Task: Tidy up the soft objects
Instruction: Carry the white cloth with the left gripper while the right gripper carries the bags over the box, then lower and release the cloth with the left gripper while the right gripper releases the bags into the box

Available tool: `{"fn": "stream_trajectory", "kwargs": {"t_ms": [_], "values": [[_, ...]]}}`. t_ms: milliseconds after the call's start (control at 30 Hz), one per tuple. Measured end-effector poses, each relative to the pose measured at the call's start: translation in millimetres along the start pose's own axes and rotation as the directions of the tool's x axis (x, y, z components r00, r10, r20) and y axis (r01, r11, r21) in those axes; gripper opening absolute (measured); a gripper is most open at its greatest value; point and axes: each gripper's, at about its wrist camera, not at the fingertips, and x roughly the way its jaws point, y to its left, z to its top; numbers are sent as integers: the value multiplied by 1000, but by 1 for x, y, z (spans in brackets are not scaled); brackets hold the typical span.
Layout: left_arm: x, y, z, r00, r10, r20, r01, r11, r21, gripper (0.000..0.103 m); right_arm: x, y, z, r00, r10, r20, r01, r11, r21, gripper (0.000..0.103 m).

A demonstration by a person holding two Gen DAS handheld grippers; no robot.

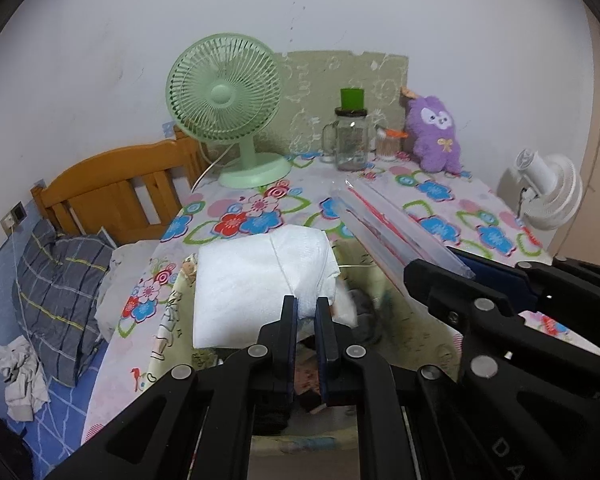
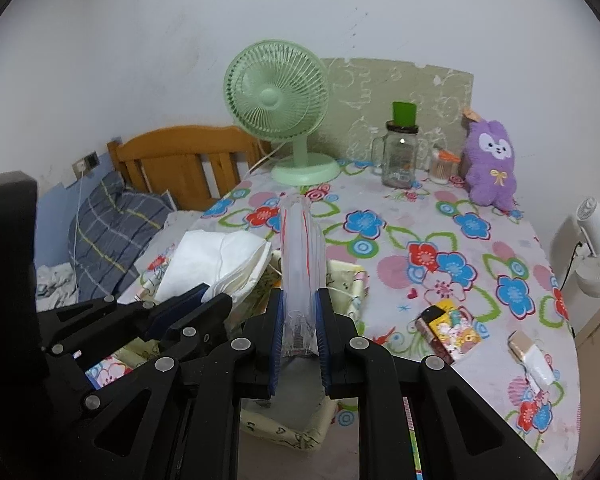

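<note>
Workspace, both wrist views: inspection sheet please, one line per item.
Surface: table in a floral tablecloth.
Job's things: folded white cloth and clear plastic tube held over a pale fabric basket; purple plush toy upright at the back.
Clutter: green desk fan, glass jar mug, toothpick jar, lighter and small printed box.
Grippers: left gripper jaws shut on the cloth; right gripper jaws shut on the tube.
Cables: white fan cord; white cable at wall socket.
Surroundings: wooden headboard, plaid pillow, white fan.
</note>
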Motion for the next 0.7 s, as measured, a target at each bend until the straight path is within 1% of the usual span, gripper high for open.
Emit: {"fn": "stream_trajectory", "kwargs": {"t_ms": [133, 433, 567, 600, 633, 700], "values": [[9, 9, -4, 1000, 0, -20, 0, 1000, -2, 6, 14, 5, -2, 999, 25, -29, -25, 1000, -2, 18], [31, 22, -17, 997, -8, -83, 6, 1000, -23, 7, 38, 18, -9, 995, 43, -87, -46, 999, -26, 18], [38, 25, -22, 994, -27, -110, 24, 999, -32, 15, 44, 20, -13, 993, 49, -106, -52, 998, -29, 18], [39, 25, -23, 993, -31, -114, 27, 999, -33, 20, 45, 21, -13, 993, 48, -110, -52, 998, -31, 18], [40, 26, -24, 993, -30, -115, 26, 999, -34, 22, 45, 22, -14, 992, 51, -115, -55, 998, -32, 18], [38, 26, -25, 994, -22, -109, 19, 999, -32, 33, 47, 23, -15, 991, 57, -123, -61, 998, -32, 18]]}}
